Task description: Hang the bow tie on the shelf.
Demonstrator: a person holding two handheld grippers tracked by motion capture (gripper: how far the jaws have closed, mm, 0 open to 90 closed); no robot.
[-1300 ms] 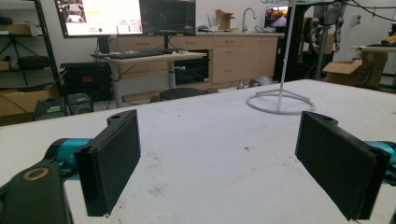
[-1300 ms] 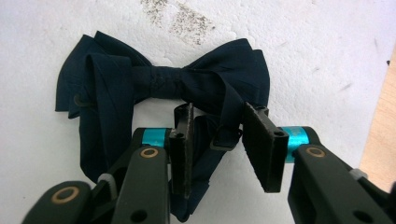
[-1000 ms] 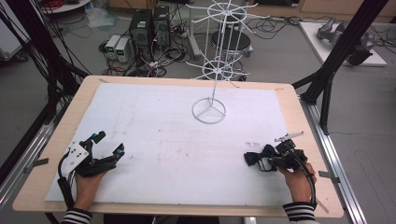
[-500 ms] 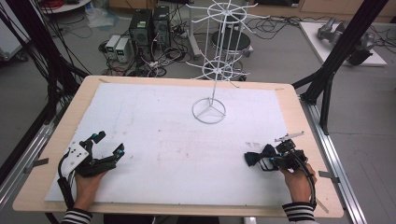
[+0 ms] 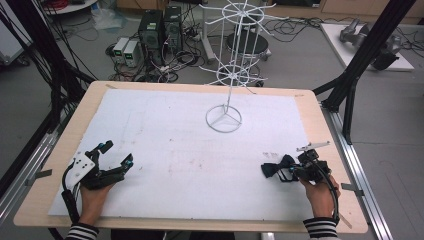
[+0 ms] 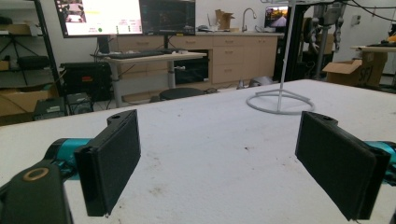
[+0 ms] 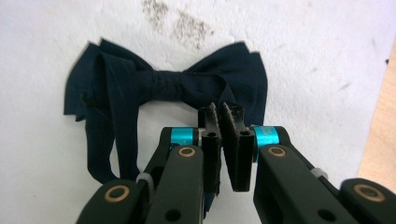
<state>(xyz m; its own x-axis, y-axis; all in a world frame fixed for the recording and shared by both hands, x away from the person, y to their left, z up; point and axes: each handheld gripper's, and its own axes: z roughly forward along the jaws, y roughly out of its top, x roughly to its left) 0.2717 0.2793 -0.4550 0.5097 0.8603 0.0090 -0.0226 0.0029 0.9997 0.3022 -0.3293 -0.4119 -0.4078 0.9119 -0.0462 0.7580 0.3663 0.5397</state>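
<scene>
A dark navy bow tie [image 5: 274, 169] lies flat on the white sheet near the table's right front. In the right gripper view the bow tie [image 7: 163, 84] spreads just ahead of my right gripper [image 7: 222, 114], whose jaws are pressed together on its lower edge beside the knot. From above, the right gripper [image 5: 289, 173] sits at the tie's right side, held by a hand. My left gripper [image 5: 116, 152] rests at the left front, jaws wide apart. The left gripper [image 6: 219, 140] holds nothing between its pads [image 6: 109, 163].
A white wire display stand [image 5: 223, 118] rises from its ring base at the middle back of the sheet; the stand [image 6: 280, 100] is far ahead of the left jaws. The wooden table edge [image 5: 330, 130] borders the white sheet. Computers and cables lie on the floor beyond.
</scene>
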